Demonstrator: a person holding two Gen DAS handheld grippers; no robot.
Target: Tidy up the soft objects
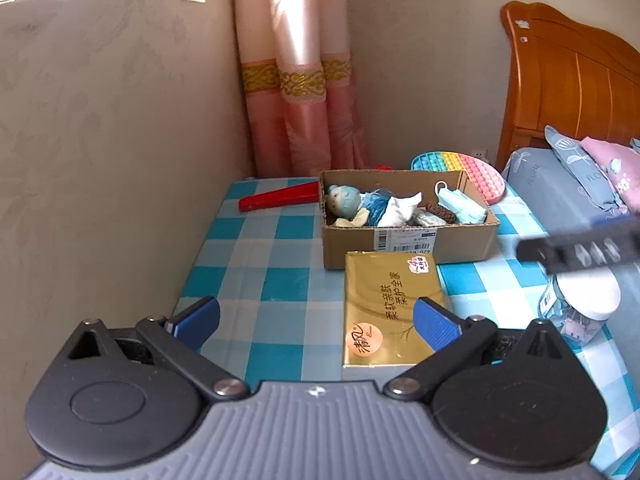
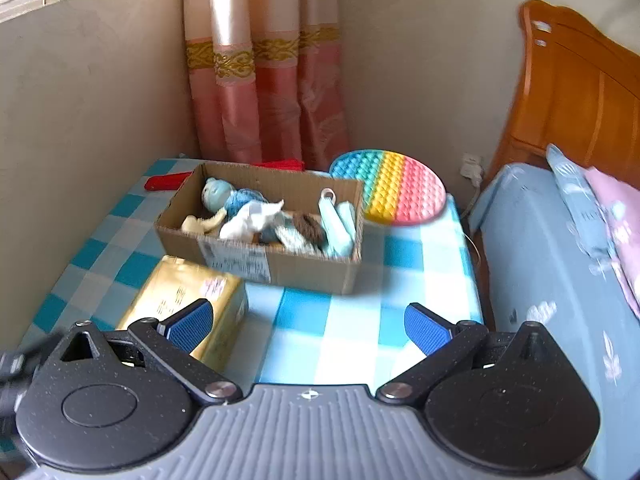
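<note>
A cardboard box (image 1: 408, 246) (image 2: 280, 270) stands on the checked table and holds a blue doll (image 1: 348, 200) (image 2: 220, 196), a white cloth (image 1: 400, 208) (image 2: 252, 216), a brown fuzzy item (image 1: 442, 212) (image 2: 310, 226) and a light blue face mask (image 1: 460, 204) (image 2: 340, 220). A gold tissue pack (image 1: 384, 304) (image 2: 180, 296) lies just in front of the box. My left gripper (image 1: 316, 322) is open and empty above the table, its right finger over the tissue pack. My right gripper (image 2: 308, 326) is open and empty, to the right of the pack.
A rainbow pop-it mat (image 1: 464, 172) (image 2: 396, 188) lies behind the box. A red folded fan (image 1: 278, 198) (image 2: 166, 181) lies at the back left. A clear jar with a white lid (image 1: 580, 304) stands at the right. Bed (image 2: 560, 260) on the right, wall on the left.
</note>
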